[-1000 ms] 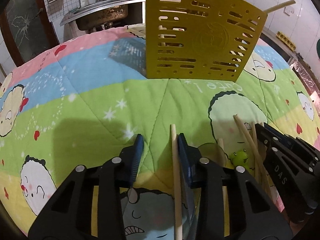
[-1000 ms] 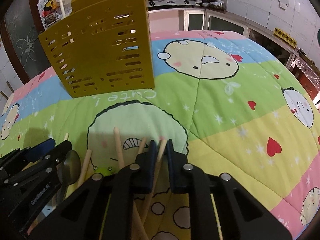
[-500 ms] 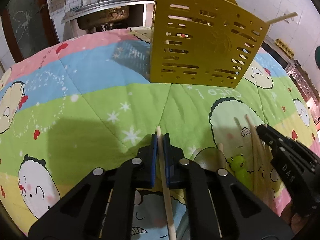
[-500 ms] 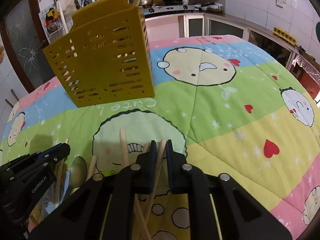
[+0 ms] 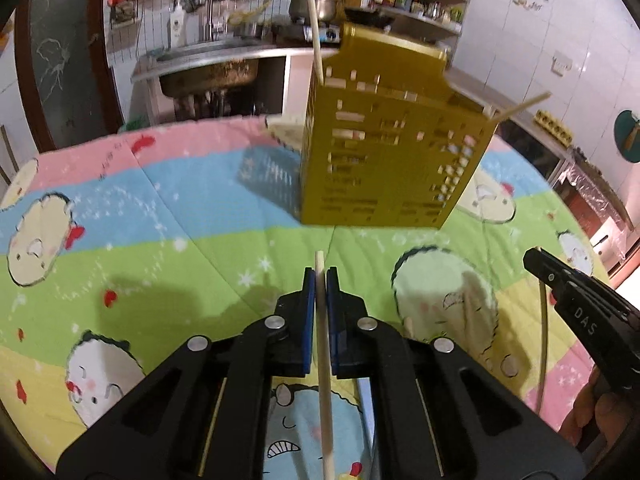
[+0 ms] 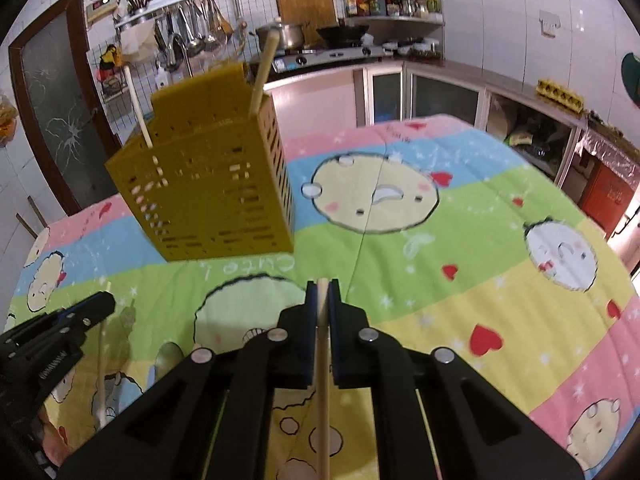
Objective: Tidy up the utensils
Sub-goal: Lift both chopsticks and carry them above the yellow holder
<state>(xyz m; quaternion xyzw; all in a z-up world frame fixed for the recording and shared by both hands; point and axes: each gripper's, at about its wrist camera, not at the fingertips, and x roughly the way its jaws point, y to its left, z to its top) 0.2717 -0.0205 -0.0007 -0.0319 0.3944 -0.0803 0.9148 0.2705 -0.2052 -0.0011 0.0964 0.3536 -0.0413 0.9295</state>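
Kitchen, tabletop (image 6: 500, 300) under a cartoon quilt, yellow holder (image 5: 384, 160) standing ahead of me with sticks in it. My left gripper (image 5: 320, 276) is clamped on one chopstick (image 5: 325, 380). My right gripper (image 6: 322, 288) is clamped on another chopstick (image 6: 323, 400), both held above the quilt.

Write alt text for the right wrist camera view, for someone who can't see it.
The right gripper is shut on a wooden chopstick above a cartoon-print quilt. Ahead stands a yellow slotted utensil holder with two sticks already in it; the left gripper shows at the left edge.
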